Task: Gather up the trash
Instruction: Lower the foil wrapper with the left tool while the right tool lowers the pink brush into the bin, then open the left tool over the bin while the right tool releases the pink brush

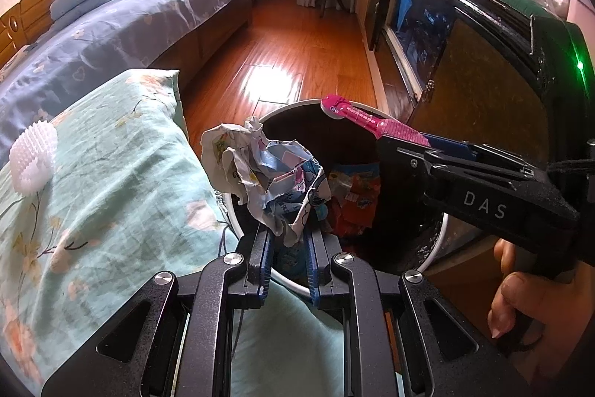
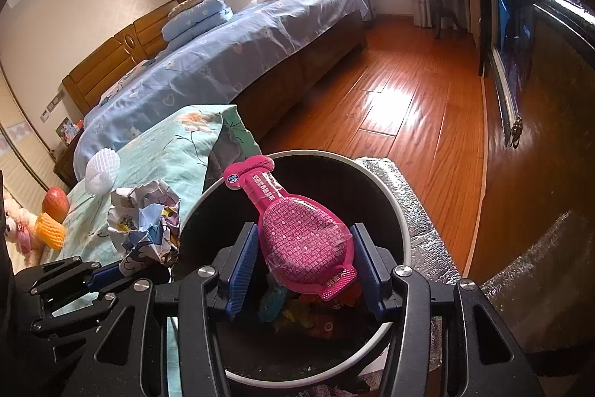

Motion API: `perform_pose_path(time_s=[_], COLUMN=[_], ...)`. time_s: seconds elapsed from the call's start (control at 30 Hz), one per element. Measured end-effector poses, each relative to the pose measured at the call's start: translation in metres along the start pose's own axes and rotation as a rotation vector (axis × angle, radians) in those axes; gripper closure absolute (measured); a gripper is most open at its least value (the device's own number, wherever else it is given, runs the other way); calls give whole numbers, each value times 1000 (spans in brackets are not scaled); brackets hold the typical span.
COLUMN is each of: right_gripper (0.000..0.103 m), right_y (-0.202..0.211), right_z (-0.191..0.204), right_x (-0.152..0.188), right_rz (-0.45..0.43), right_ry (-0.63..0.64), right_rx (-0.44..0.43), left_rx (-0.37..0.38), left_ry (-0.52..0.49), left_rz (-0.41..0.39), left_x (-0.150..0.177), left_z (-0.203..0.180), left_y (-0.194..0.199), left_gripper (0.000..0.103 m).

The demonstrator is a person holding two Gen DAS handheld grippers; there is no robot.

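Observation:
My left gripper [image 1: 288, 240] is shut on a crumpled printed paper wrapper [image 1: 260, 170], held over the near rim of the round trash bin [image 1: 286, 110]. My right gripper [image 2: 305, 259] is shut on a pink bottle-shaped pouch [image 2: 297, 229], its neck pointing away, directly above the bin's dark opening [image 2: 394, 203]. In the left wrist view the right gripper [image 1: 427, 144] comes in from the right with the pouch [image 1: 357, 116] over the bin. The crumpled wrapper [image 2: 148, 222] and the left gripper [image 2: 108, 274] show at the lower left of the right wrist view. Colourful wrappers [image 1: 353, 196] lie inside the bin.
A floral teal quilt [image 1: 93, 173] lies left of the bin with a white foam net [image 1: 33, 159] on it. An apple [image 2: 55, 199], an orange foam net [image 2: 50, 229] and a plush toy [image 2: 16, 229] sit at far left. A dark cabinet [image 1: 483, 80] stands right; a bed [image 2: 223, 54] behind.

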State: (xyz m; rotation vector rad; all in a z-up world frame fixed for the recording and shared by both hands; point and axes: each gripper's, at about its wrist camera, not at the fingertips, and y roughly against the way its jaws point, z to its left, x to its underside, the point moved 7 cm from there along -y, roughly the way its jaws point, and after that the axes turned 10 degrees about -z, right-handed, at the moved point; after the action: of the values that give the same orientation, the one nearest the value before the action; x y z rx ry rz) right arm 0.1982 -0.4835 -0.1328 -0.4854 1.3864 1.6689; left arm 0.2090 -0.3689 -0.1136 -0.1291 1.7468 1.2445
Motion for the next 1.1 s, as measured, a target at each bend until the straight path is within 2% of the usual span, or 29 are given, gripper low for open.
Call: perform_pose_path(time_s=[0.5,0.6,0.63,0.73,0.8,0.87,1.1], right_gripper=[51,51,50,49,49,46,32], right_y=[-3,-4,-5,-5,-4,-2,7], right_z=[0,0,0,-1,-2,-2,12], right_x=[-1,-2,-2,-2,-3,-3,-3], right_rz=[6,10,12,13,9,2,-20], right_ry=[-1,-1,-1,-4,-13,-23,-20], right_rx=[1,4,6,10,13,13,-21], left_rx=[10,14,16,16,15,11,-32], left_ry=[-3,-6,-7,-7,-7,-9,40], left_rz=[11,16,17,6,-2,-4,-30], left_x=[-6,-5,-5,-5,-4,-1,16], left_z=[0,-1,-1,0,1,2,24], left_y=[-6,-7,-7,-3,1,4,28], left_gripper=[88,85,84,69,65,56,43])
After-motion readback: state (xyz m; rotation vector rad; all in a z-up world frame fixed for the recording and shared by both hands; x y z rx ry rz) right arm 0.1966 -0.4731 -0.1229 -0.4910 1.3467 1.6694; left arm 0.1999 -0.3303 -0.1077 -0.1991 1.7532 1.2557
